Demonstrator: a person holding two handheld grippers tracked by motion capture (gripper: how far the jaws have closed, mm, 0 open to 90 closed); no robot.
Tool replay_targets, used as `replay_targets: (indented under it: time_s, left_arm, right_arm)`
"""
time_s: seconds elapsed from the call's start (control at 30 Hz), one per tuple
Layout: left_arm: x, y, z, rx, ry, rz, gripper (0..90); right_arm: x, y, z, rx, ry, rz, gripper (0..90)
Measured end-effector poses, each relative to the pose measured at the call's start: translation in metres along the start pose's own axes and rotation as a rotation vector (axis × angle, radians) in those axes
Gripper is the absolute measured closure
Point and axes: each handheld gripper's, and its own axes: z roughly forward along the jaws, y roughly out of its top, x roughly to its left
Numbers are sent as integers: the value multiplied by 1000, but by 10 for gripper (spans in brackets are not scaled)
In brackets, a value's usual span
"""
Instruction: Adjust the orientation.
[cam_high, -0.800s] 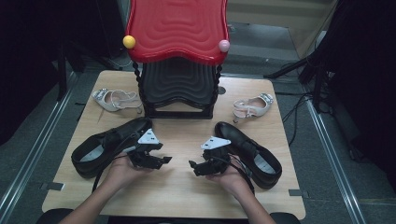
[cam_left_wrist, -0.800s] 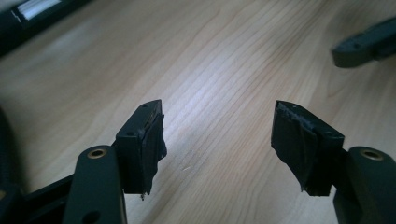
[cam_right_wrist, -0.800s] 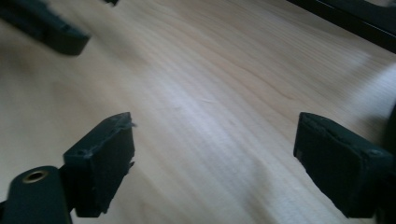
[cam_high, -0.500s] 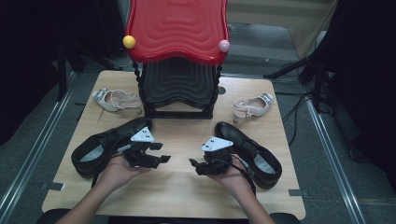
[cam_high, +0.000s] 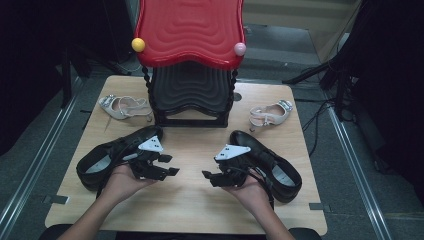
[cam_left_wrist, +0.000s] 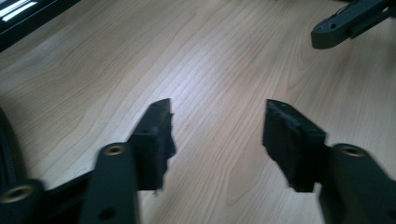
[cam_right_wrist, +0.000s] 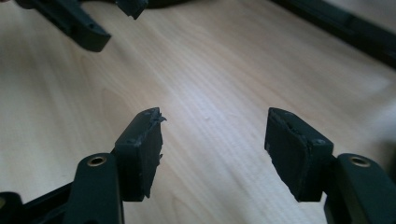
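Two hand-held grippers hover low over the wooden table (cam_high: 195, 210), tips pointing toward each other. My left gripper (cam_high: 171, 165) (cam_left_wrist: 217, 109) is open with bare wood between its jaws, just right of a black leather shoe (cam_high: 107, 157). My right gripper (cam_high: 208, 177) (cam_right_wrist: 215, 116) is open too and holds nothing; a second black shoe (cam_high: 280, 170) lies right behind its hand. In the left gripper view, a jaw of the right gripper (cam_left_wrist: 345, 23) shows at the top right. A jaw of the left gripper (cam_right_wrist: 74, 23) appears at the top left of the right gripper view.
A shoe rack with a red wavy top shelf (cam_high: 190, 30) and a black lower shelf (cam_high: 190, 90) stands at the table's far middle. One white sandal (cam_high: 120, 106) lies to its left, another white sandal (cam_high: 270, 114) to its right. Bare wood lies between the grippers.
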Motion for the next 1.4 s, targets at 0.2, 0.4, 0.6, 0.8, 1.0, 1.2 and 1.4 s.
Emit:
replay_targets:
  time_s: [0.2, 0.4, 0.6, 0.8, 1.0, 1.2, 1.4]
  left_arm:
    - [2, 1, -6, 19, -37, -43, 457]
    - [11, 0, -18, 3, -79, -132, 411]
    - [12, -1, -31, 5, -38, -129, 464]
    - [11, -2, -44, 34, 4, -114, 509]
    - [15, -3, -61, 28, 9, -135, 524]
    - [25, -7, -78, 22, 37, -159, 523]
    - [32, -12, -90, 22, 59, -175, 520]
  right_arm:
    - [2, 0, -3, -8, 5, -27, 441]
    - [-1, 2, -5, -32, 20, -11, 489]
    - [2, 7, -7, -22, 17, -42, 504]
    - [3, 10, -7, -18, 31, -49, 500]
    - [4, 13, -4, -6, 45, -57, 493]
    - [4, 14, -1, 0, 57, -55, 489]
    - [3, 14, 1, 5, 64, -54, 488]
